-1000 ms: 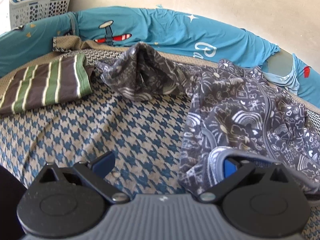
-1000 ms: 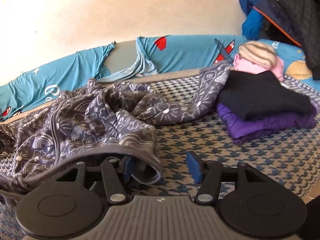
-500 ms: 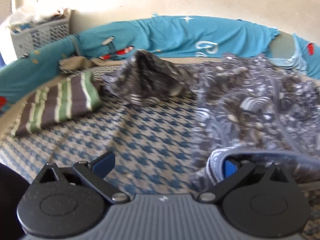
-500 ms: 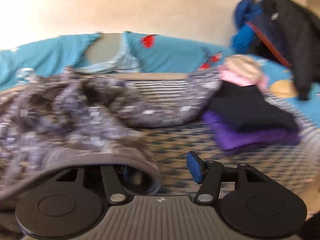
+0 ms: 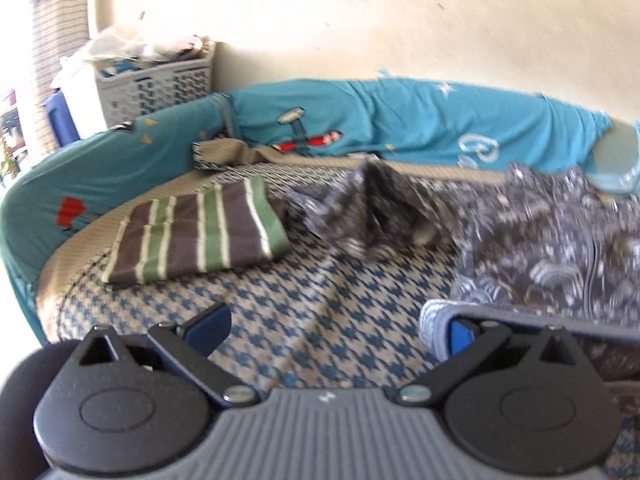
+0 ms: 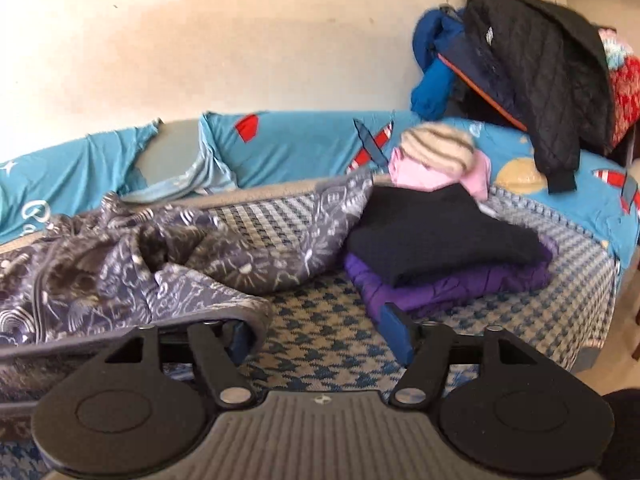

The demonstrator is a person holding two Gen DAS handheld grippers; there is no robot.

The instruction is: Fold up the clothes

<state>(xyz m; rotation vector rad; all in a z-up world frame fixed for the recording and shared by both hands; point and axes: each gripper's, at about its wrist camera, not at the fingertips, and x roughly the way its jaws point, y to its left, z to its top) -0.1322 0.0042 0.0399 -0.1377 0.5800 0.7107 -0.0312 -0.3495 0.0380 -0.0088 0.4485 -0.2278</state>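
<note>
Bright daylight is thrown in from the left, the wall [image 5: 360,20] washed out; motion blur is seen throughout, edges bowed by fisheye, corners vignetted.

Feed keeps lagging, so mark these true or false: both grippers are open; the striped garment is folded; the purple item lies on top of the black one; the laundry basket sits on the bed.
1. Both left gripper and right gripper stand open: true; the right jaws are opening.
2. Striped garment is folded: true.
3. Purple garment lies on top: false, black garment tops it.
4. Laundry basket sits on the bed: false, it stands beyond the blue bumper.
</note>
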